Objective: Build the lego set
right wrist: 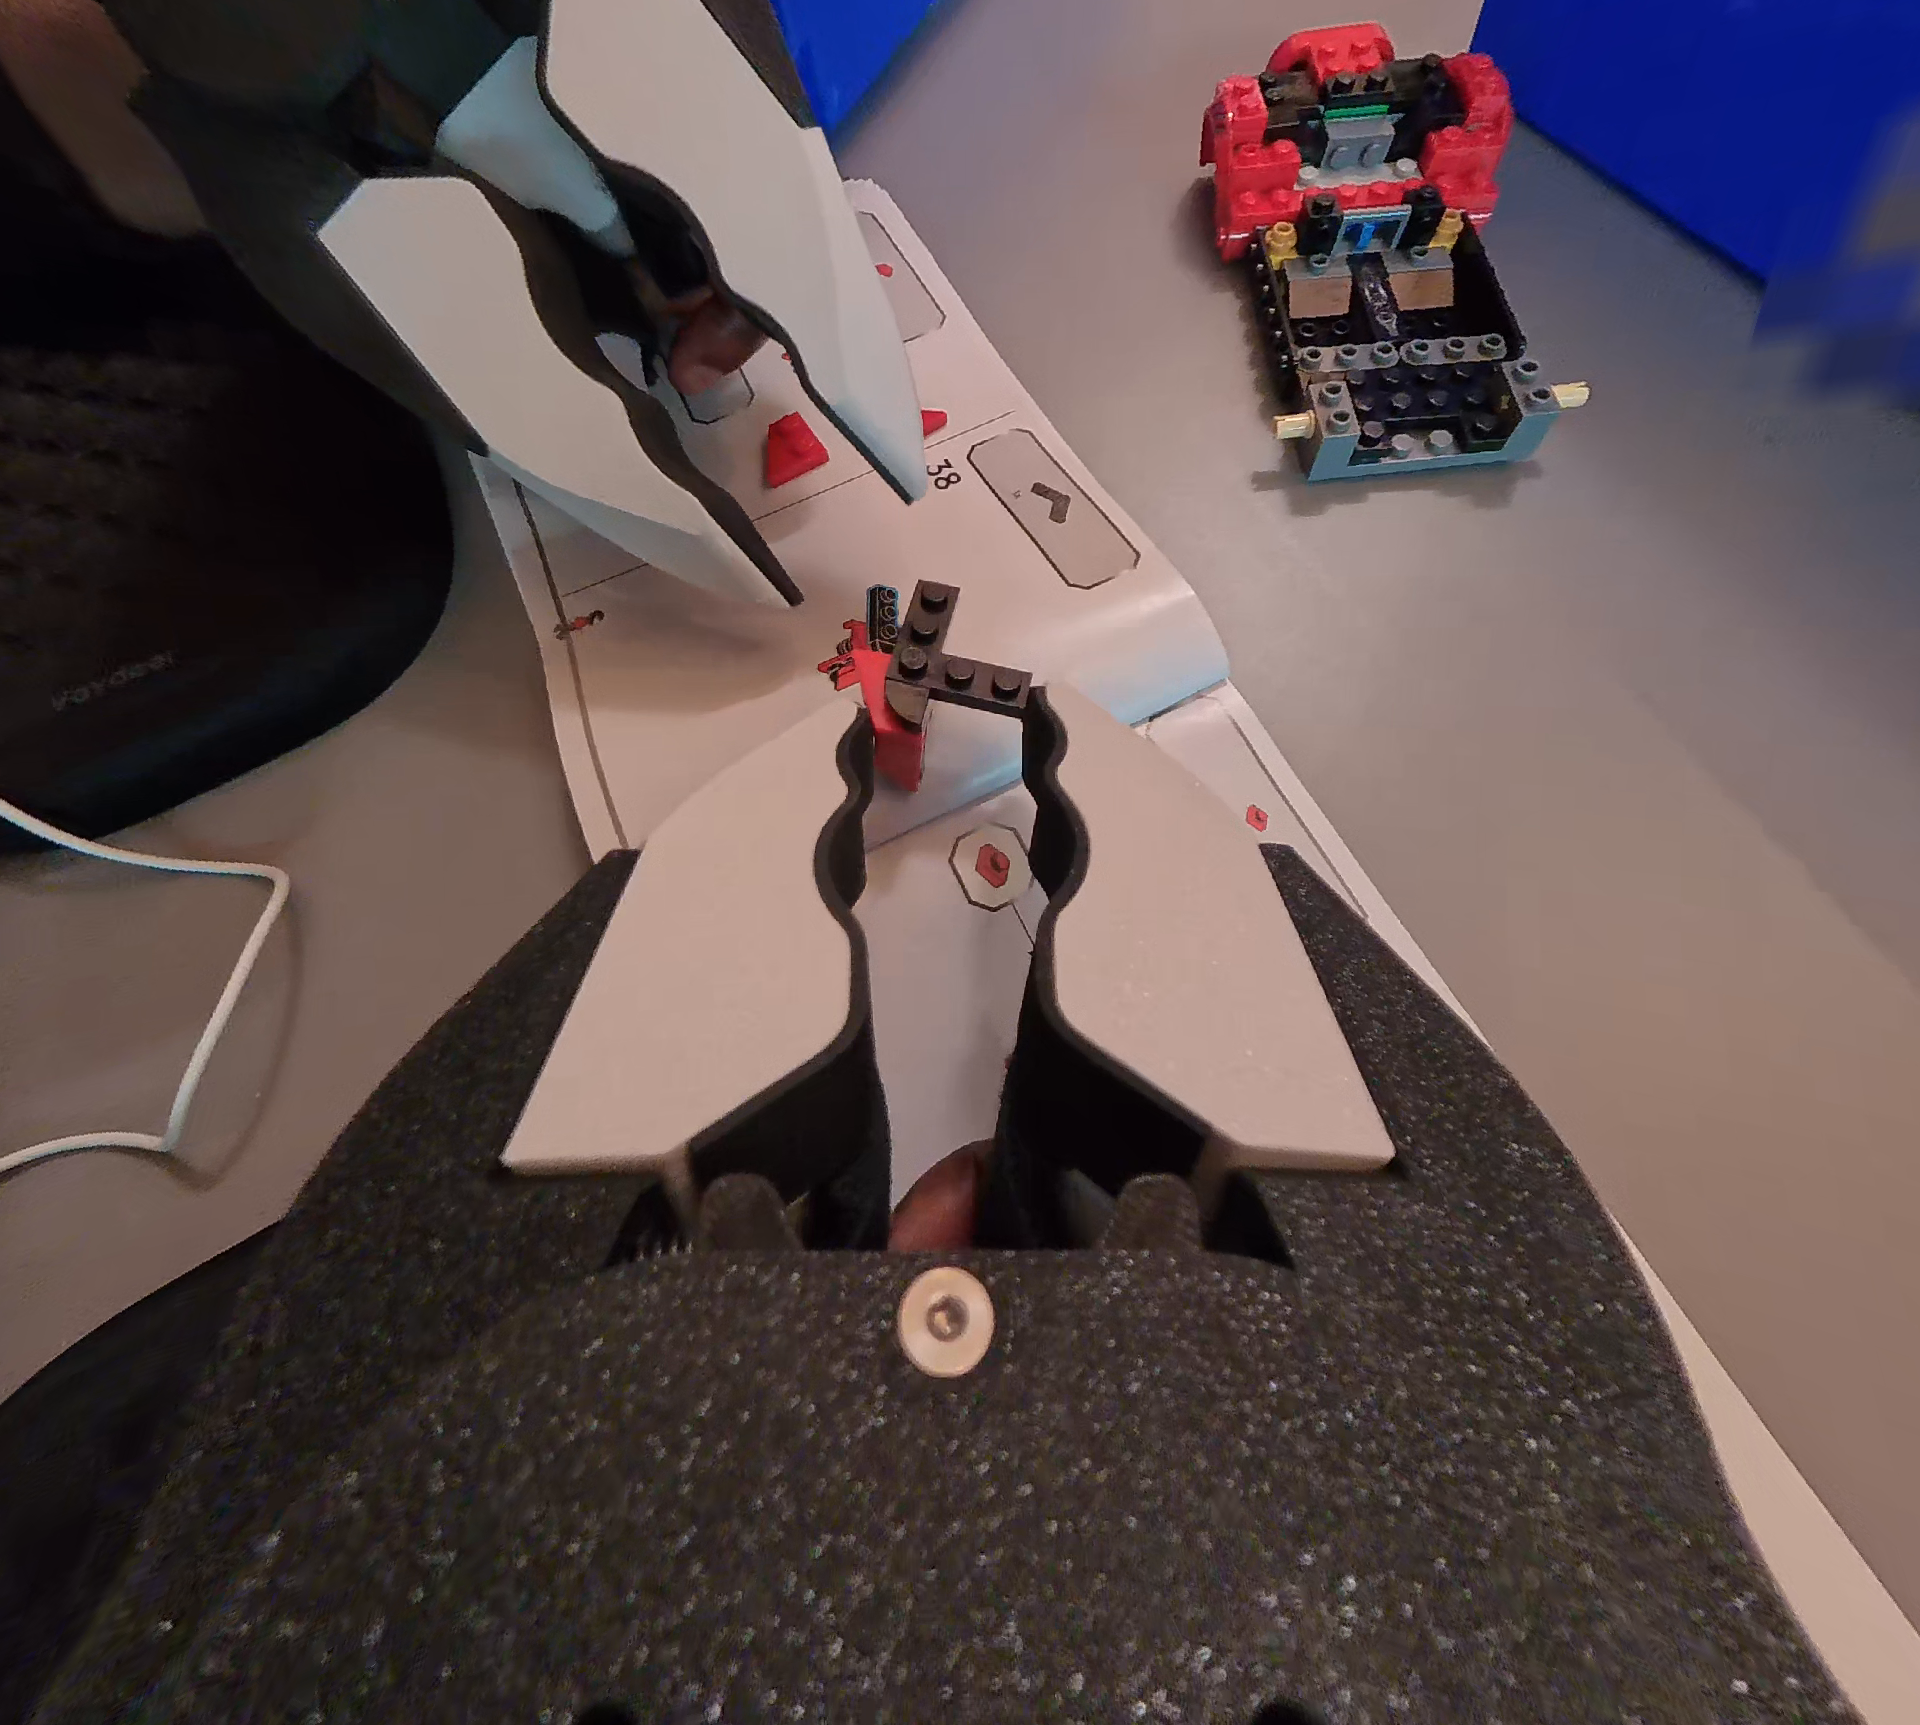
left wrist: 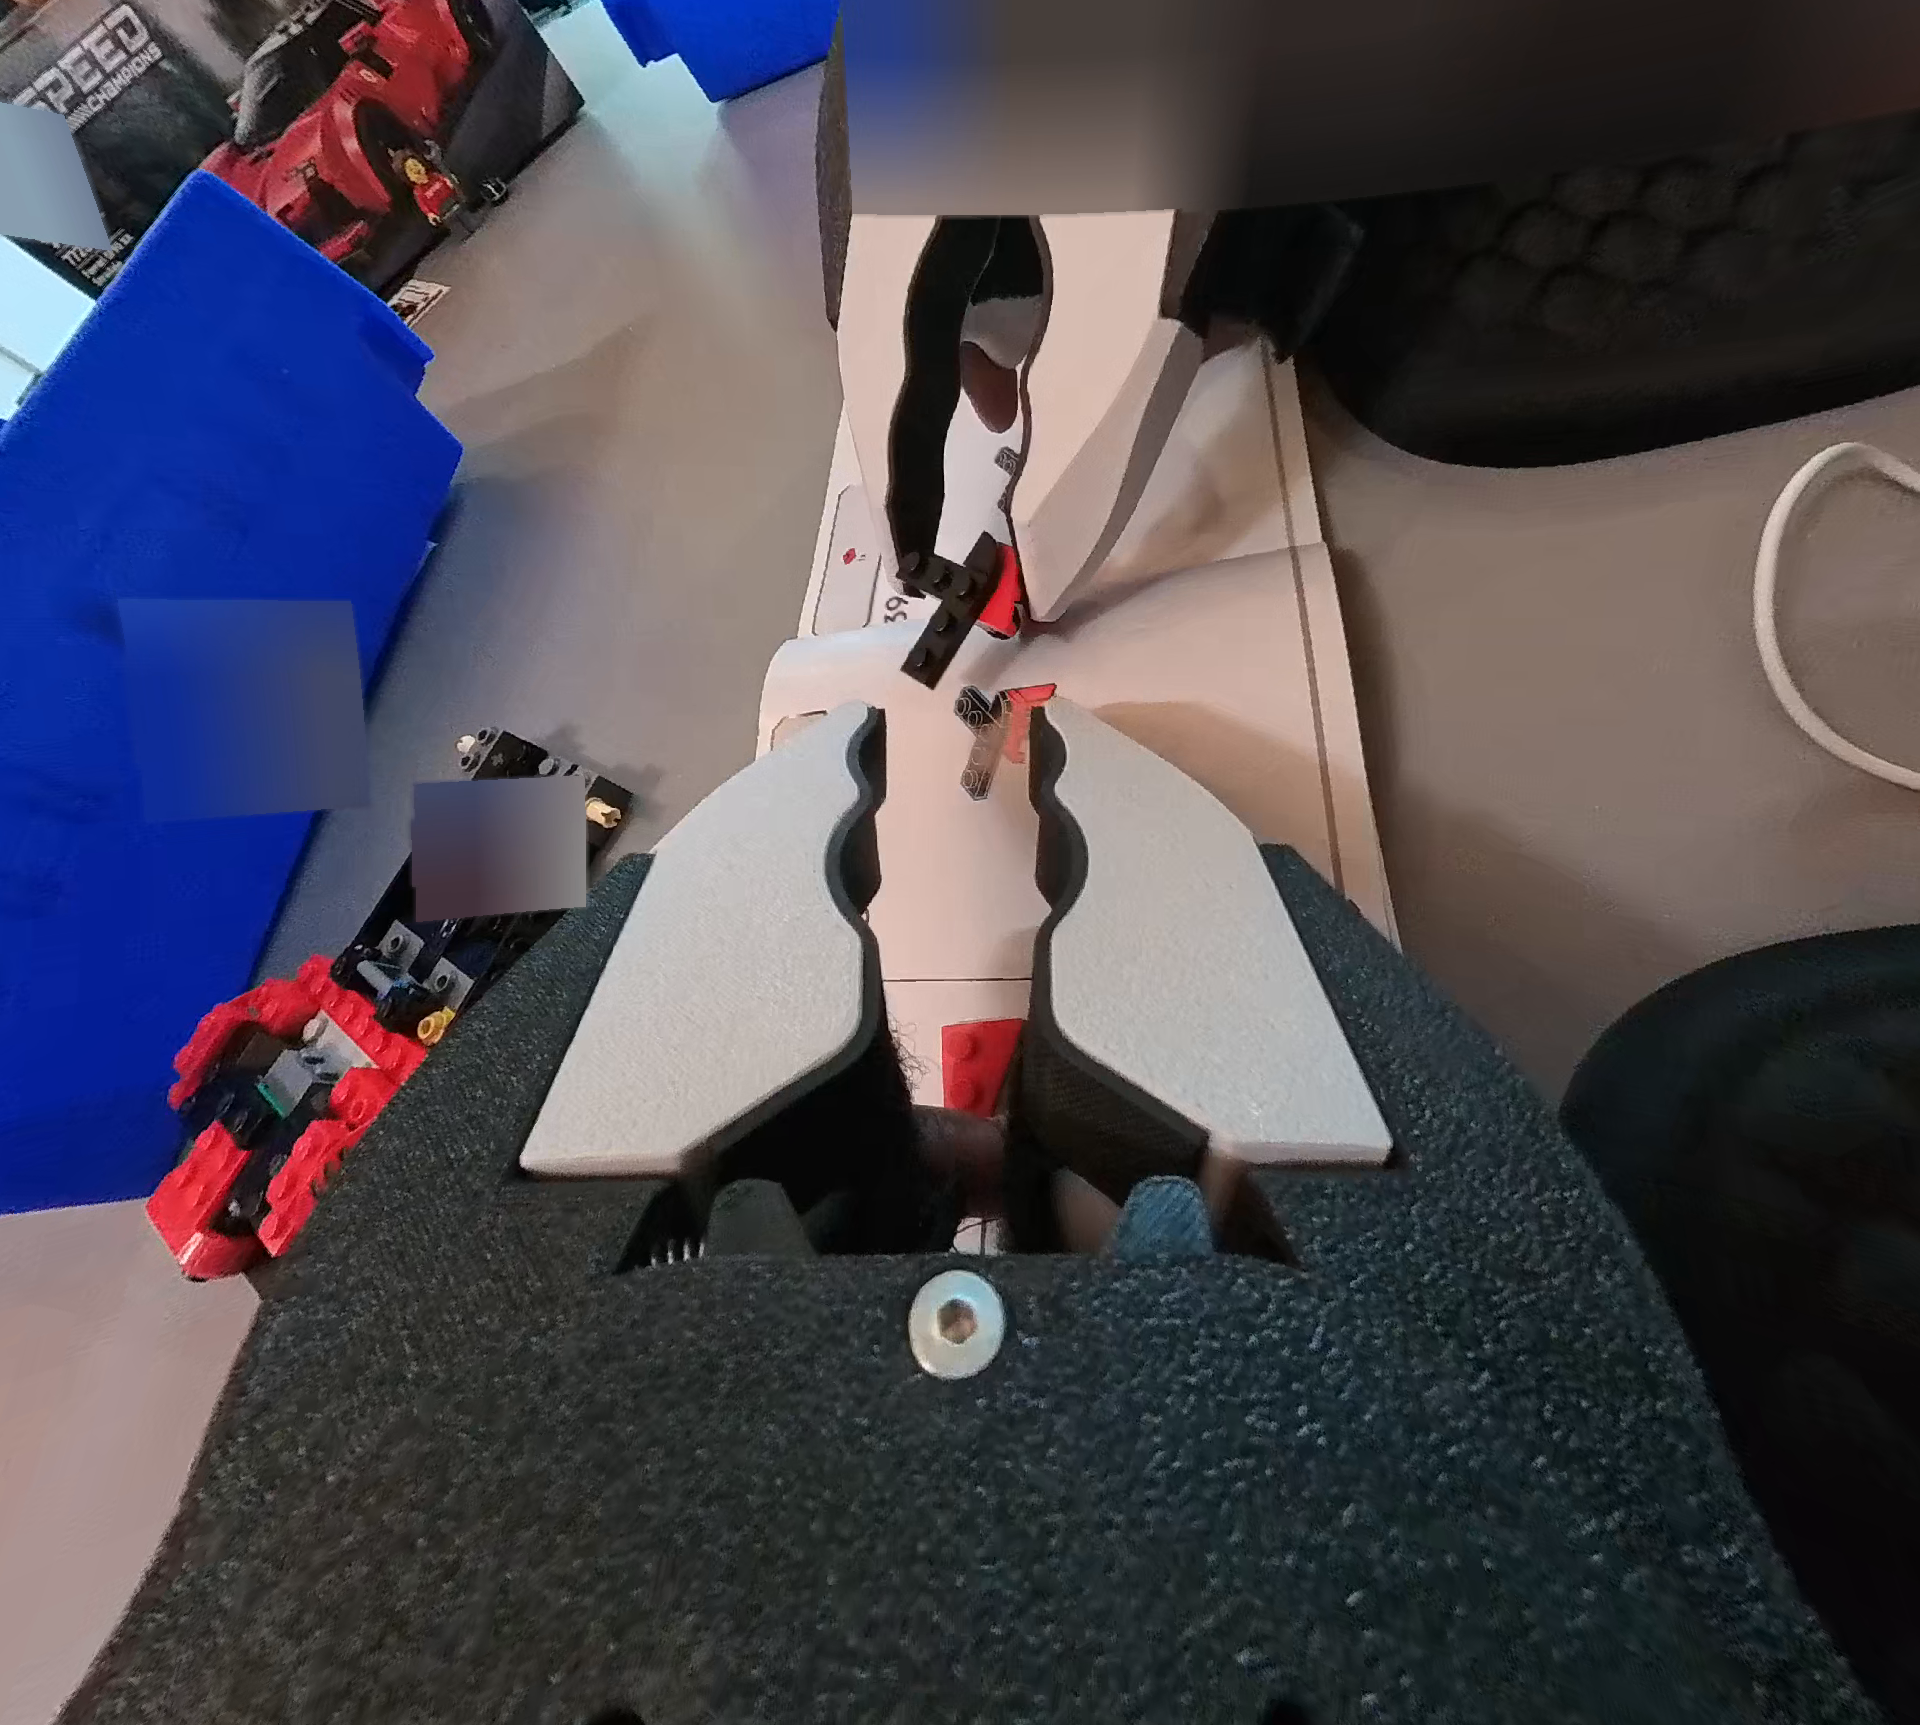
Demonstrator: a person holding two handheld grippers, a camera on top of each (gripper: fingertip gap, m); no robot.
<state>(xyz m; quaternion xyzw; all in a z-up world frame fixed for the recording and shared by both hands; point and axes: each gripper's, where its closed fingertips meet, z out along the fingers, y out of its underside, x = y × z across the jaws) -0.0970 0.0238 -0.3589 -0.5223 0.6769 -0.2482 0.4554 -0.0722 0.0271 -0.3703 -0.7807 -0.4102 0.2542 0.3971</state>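
Observation:
My right gripper [right wrist: 945, 709] is shut on a small assembly: a black angled plate [right wrist: 966, 678] with a red piece [right wrist: 902, 745] under it, held just above the open instruction booklet [right wrist: 1122, 626]. In the left wrist view the right gripper [left wrist: 971, 584] comes in from the far side with the black plate [left wrist: 945, 621] at its tips. My left gripper [left wrist: 956, 730] is open and empty, its tips just short of that assembly; in the right wrist view the left gripper [right wrist: 852, 543] hangs at upper left. The part-built red and black car [right wrist: 1382, 252] stands on the table, also in the left wrist view [left wrist: 281, 1125].
Blue bins [left wrist: 208, 532] [right wrist: 1683, 13] stand beside the car. The set's box [left wrist: 312, 34] is at the far left. A white cable [right wrist: 208, 1000] and a black padded object [right wrist: 156, 532] lie beside the booklet [left wrist: 1174, 626]. Only a small space, under 4 cm, lies between the two pairs of fingers.

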